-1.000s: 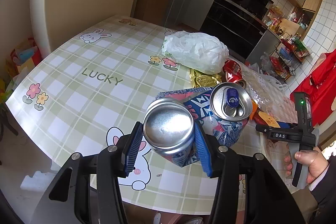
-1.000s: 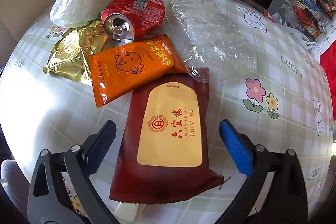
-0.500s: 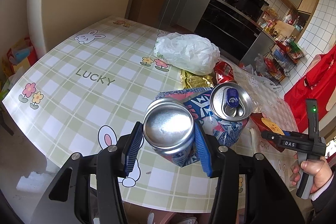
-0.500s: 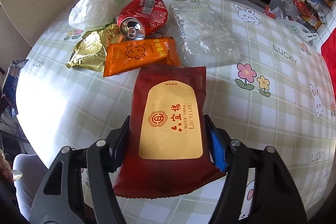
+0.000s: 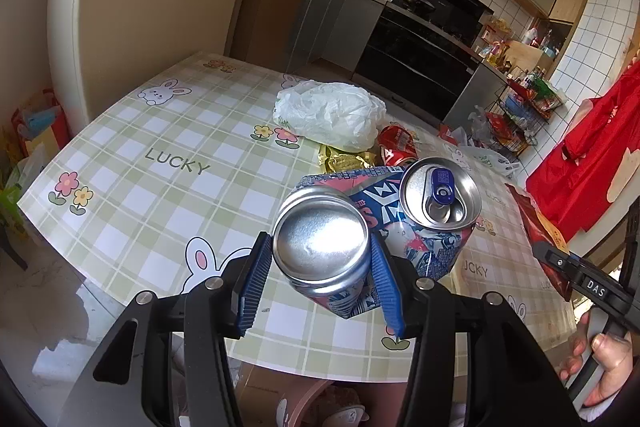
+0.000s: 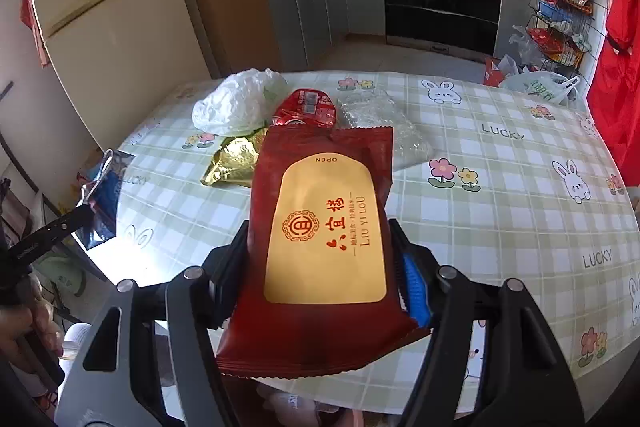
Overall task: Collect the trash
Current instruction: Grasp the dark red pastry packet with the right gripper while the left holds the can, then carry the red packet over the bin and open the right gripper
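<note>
Left gripper [image 5: 320, 259] clamped on crushed blue-and-silver drink can [image 5: 360, 227], held above checked tablecloth table [image 5: 160, 167].

Right gripper [image 6: 324, 263], jaws just closed, pinches dark red snack packet with gold panel [image 6: 320, 227], lifted off table.

Two pieces collected.

Left on table: white plastic bag [image 6: 236, 103], gold foil wrapper [image 6: 236, 161], red crushed can [image 6: 306, 107], clear plastic wrap [image 6: 380, 119]; orange packet possibly hidden behind held packet.

No bin visible.

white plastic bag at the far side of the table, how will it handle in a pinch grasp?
The white plastic bag looks thin and crumpled, so probably floppy and light. Its glossy film may slip, so pinching a fold likely works best. It should not roll.
</note>
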Action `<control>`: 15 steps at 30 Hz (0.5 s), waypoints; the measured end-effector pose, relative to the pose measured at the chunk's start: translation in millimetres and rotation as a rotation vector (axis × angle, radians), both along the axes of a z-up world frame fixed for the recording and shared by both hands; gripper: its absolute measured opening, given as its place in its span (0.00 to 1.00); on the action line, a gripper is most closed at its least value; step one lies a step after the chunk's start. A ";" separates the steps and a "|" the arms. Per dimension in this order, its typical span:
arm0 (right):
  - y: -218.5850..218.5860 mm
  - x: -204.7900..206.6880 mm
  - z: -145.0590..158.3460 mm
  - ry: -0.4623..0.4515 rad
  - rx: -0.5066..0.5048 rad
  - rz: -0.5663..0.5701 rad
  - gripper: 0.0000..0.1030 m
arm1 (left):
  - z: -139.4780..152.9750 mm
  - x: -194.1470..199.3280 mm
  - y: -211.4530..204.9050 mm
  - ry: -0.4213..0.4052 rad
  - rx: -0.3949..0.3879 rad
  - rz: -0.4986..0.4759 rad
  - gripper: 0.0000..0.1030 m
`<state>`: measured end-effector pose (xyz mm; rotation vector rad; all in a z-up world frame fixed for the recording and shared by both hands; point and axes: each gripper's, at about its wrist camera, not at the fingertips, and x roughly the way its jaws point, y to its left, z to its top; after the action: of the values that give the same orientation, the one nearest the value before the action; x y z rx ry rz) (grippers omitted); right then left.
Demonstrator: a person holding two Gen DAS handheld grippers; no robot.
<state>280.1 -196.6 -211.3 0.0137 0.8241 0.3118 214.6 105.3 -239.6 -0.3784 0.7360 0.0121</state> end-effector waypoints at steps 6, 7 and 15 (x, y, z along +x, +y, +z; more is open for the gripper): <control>-6.8 -46.9 14.9 -0.049 0.070 -0.029 0.64 | 16.3 -19.5 -4.6 -0.029 0.020 -0.019 0.47; -8.3 -53.9 16.9 -0.055 0.079 -0.032 0.64 | 19.0 -23.8 -5.1 -0.034 0.022 -0.021 0.47; -9.8 -101.2 28.2 -0.098 0.096 -0.032 0.64 | 36.5 -65.9 -7.5 -0.081 0.036 -0.037 0.47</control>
<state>178.9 -206.4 -183.0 0.1001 0.7111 0.3193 148.7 97.8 -203.0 -0.3286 0.6614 -0.0245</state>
